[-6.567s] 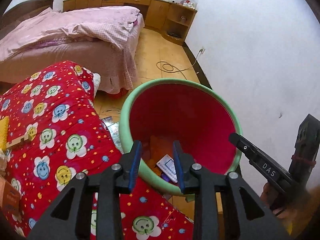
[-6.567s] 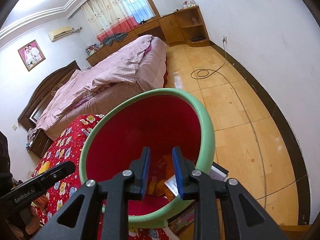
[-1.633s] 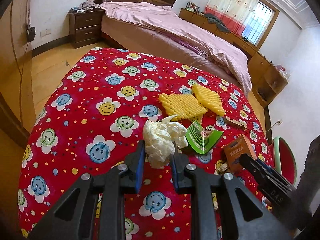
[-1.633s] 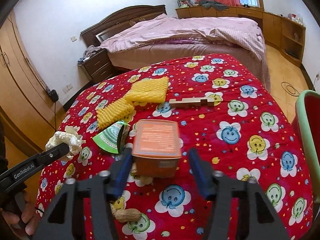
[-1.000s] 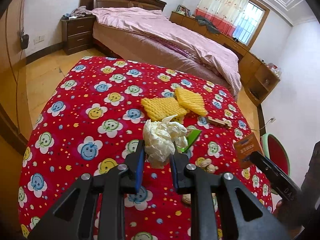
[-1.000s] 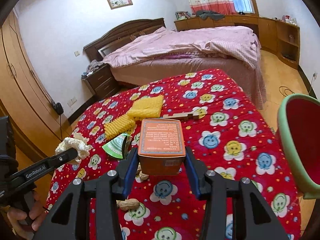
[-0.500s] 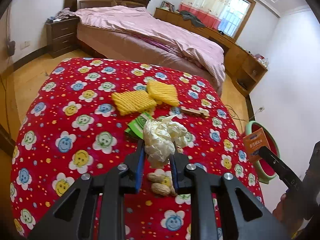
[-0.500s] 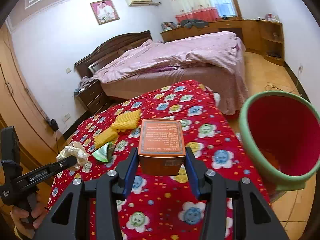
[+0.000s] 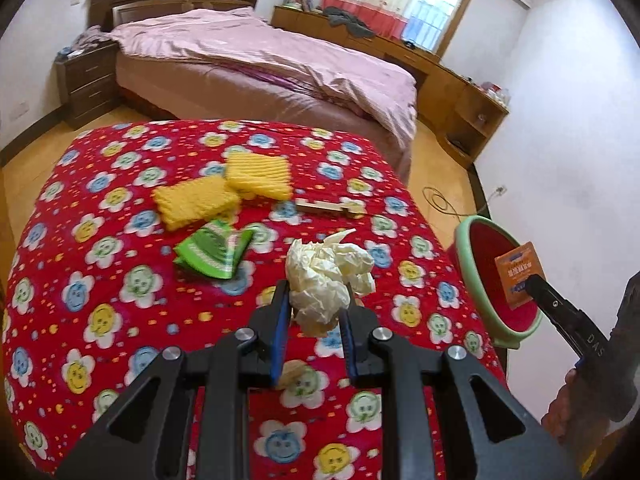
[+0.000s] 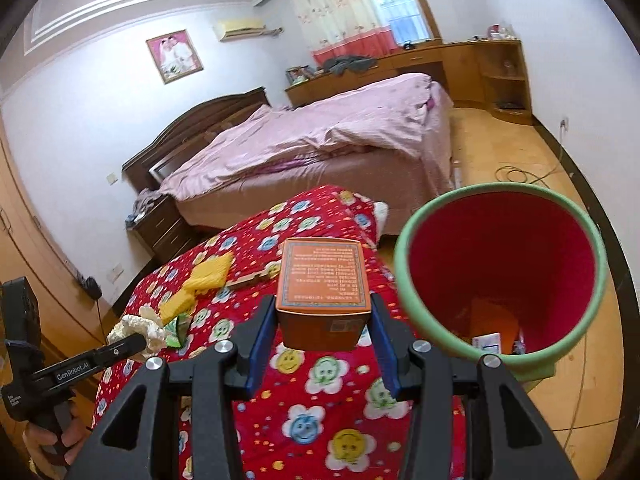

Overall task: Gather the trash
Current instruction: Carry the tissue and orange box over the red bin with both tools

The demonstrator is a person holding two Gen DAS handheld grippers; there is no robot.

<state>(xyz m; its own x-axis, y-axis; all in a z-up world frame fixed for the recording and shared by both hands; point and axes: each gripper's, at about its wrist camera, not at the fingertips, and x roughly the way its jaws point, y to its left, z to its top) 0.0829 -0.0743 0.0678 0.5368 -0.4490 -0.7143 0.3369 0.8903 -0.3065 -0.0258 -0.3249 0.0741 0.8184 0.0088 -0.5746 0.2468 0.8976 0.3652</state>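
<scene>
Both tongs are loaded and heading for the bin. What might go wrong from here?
The orange box sits high between the right tongs, pinched only low on its sides, so it might tip out short of the red bin. The crumpled paper in the left tongs is soft and bulges above the pads; it may slip onto the flowered quilt.

Daylight came in through the curtained window at about one o'clock in the left wrist view, leaving the white-walled bedroom evenly bright with only soft shadows, and a glare patch washed out the ceiling at eleven o'clock in the right wrist view. Both fisheye pictures bowed straight lines strongly and fell to black at the corners. The red flower-patterned quilt showed slight motion blur, as did the yellow ridged foam pads.
</scene>
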